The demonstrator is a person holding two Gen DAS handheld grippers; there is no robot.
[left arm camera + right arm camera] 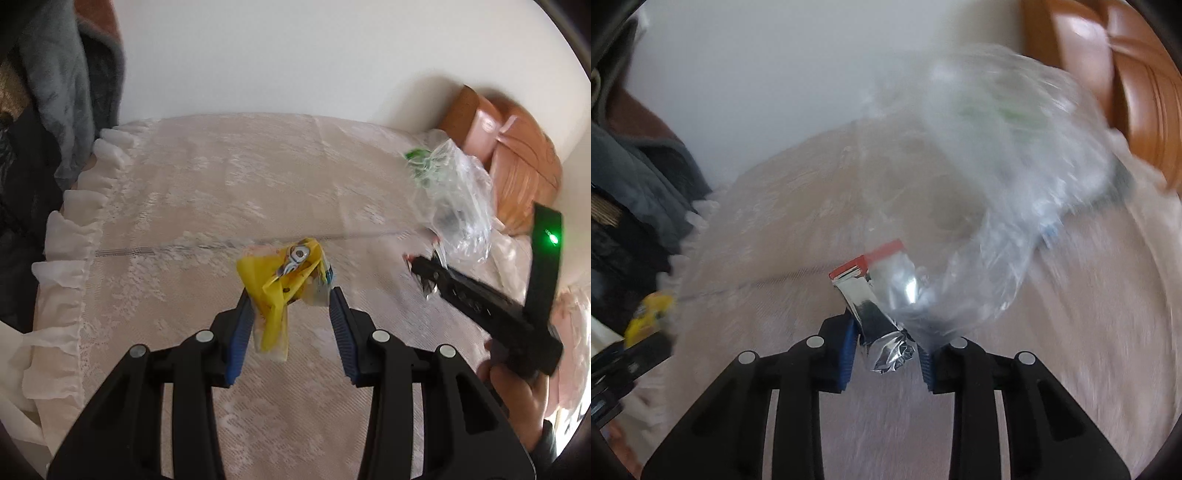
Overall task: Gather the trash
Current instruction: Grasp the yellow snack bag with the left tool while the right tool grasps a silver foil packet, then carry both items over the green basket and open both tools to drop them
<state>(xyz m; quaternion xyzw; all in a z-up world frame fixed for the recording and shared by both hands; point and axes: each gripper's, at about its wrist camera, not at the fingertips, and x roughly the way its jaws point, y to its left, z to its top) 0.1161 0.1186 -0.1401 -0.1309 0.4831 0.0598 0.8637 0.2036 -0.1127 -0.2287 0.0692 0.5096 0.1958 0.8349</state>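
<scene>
1. A bed (207, 192) fills both views, covered by a pale lace bedspread (258, 177) with a ruffled white edge on the left.
2. A plain white wall (277, 55) rises behind it; a carved wooden headboard (517, 162) stands at the right, and dark clothes (55, 92) hang at the left.
3. The left hand-held gripper (291, 295) has its jaws apart, with a yellow wrapper (280, 280) between them, touching the left pad.
4. The right hand-held gripper (886, 343) is clamped on a silver wrapper (875, 317) and a clear plastic bag (990, 192), above the bedspread.
</scene>
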